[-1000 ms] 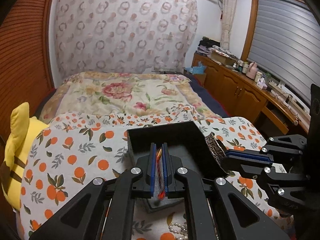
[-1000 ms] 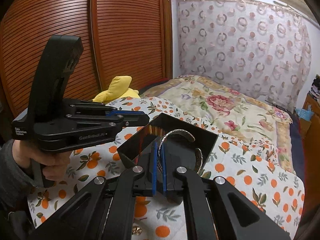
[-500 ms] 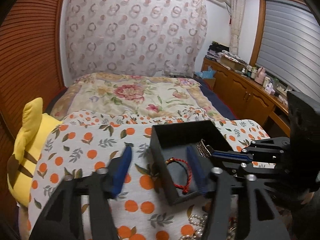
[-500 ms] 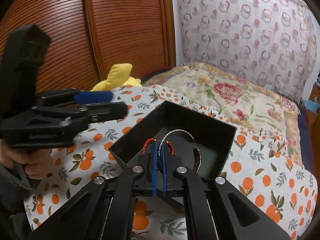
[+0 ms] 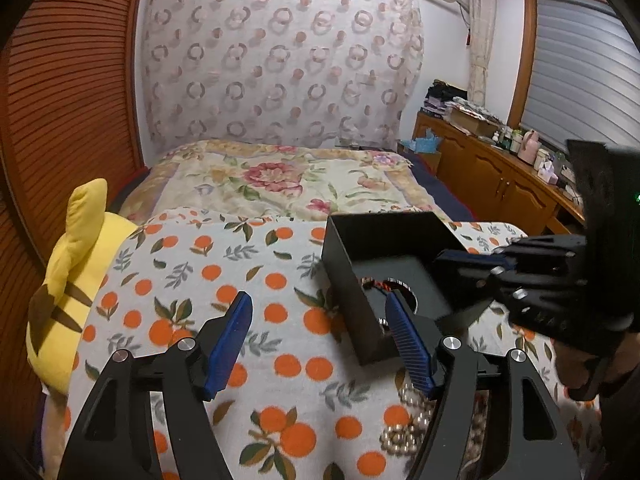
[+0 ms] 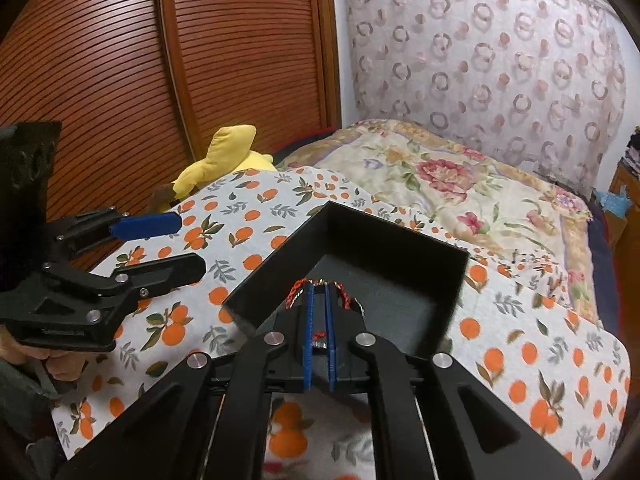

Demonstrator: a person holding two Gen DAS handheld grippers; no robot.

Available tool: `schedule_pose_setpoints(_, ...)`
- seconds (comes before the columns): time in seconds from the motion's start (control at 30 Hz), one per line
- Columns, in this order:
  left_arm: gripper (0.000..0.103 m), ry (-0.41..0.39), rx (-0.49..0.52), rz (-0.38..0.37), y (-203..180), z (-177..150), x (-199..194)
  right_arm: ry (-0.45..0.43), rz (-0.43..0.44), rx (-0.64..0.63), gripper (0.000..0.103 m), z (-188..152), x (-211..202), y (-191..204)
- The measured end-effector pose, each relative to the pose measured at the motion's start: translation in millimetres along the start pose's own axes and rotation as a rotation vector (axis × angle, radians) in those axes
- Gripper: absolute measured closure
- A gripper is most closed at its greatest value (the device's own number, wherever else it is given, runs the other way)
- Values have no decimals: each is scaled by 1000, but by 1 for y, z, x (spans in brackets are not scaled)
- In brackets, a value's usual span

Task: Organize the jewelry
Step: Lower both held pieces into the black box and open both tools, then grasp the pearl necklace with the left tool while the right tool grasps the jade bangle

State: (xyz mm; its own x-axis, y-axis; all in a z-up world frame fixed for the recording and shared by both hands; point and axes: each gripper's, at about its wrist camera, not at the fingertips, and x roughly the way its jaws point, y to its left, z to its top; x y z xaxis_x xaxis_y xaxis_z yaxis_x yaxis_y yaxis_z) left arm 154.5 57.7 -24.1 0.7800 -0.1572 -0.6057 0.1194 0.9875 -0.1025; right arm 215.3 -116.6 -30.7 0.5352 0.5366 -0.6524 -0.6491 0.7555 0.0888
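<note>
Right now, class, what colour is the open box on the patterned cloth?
Black, inside and out: the box shows best in the right wrist view.

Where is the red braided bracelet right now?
In the right wrist view the red braided bracelet lies inside the black box, on its floor just past the right gripper.

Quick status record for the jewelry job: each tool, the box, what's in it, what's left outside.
left tool: open, nothing between its pads; jaws just opened
right tool: shut on silver bangle, over the box
box: black, open-topped, on orange-print cloth
in box: red cord bracelet
outside box: pearl beads on the cloth, near side
</note>
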Motion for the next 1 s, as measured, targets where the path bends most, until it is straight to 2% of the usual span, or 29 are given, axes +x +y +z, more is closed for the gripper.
schedule_pose_setpoints(0.37, 32, 21, 35, -27, -19, -42, -27, -45, -28, 34, 96, -63, -75, 17)
schedule_pose_setpoints(0.7, 32, 46, 62, -58, -42, -74, -48, -42, -65, 97, 96, -117, -110, 26)
schedule_pose_setpoints(0.83, 32, 59, 70, -97, -54, -78, -49, -19, -83, 132, 86, -137, -113, 26)
schedule_pose_setpoints(1.0, 46, 87, 93, -121, -70, -77, -38, 13, -90, 150, 83, -156, -111, 27)
